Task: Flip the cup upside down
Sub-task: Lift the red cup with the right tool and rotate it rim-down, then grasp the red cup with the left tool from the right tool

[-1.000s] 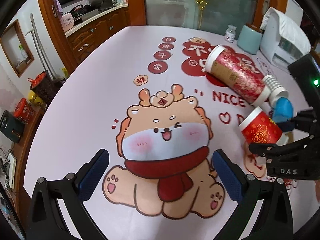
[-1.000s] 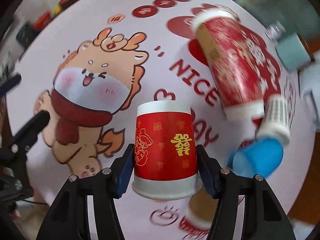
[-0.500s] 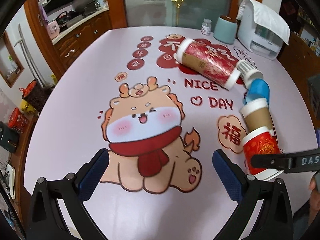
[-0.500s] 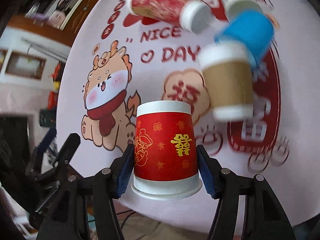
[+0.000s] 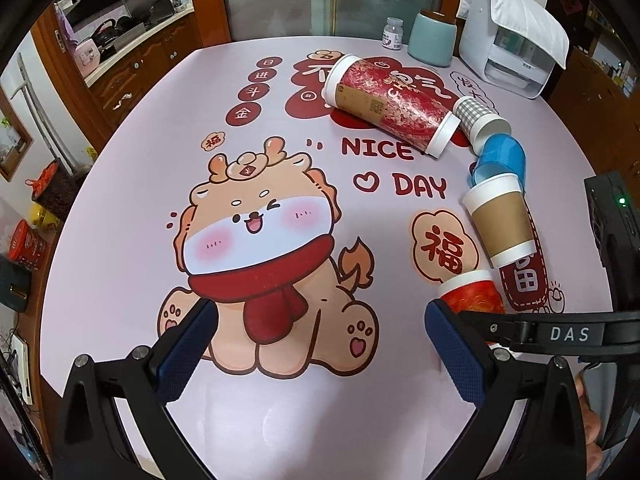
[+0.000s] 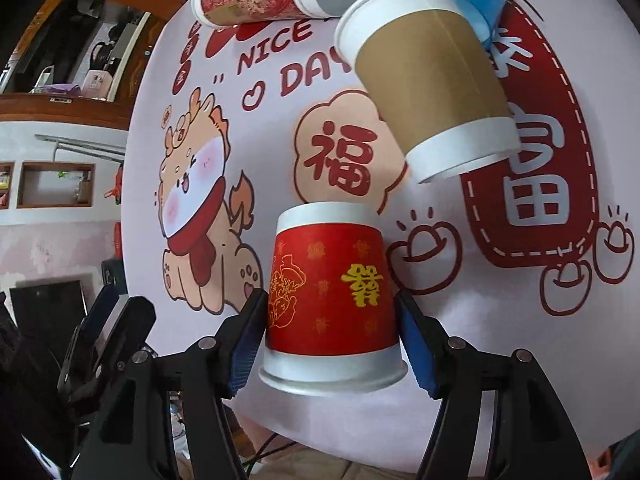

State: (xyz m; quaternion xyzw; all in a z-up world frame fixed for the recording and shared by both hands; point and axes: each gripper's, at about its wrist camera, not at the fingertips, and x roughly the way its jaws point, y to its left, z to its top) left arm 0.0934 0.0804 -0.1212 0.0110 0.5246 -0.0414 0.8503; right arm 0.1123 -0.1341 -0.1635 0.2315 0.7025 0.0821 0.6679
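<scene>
Right wrist view: right gripper (image 6: 332, 338) is clamping the red cup (image 6: 330, 280), rim nearest the camera, above the table (image 5: 120, 200); left gripper (image 5: 318, 344) is hanging open, holding nothing; tilting further risks striking the brown cup (image 6: 432, 80) just beyond

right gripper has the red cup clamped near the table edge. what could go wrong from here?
1. The right gripper pinches the red cup on its thin paper wall; squeezing harder could crush it, and it may slip.
2. The brown-sleeved cup lies on its side close beyond; a wide swing could knock it.
3. The table edge is close below the red cup, so a careless set-down could tip it off.
</scene>
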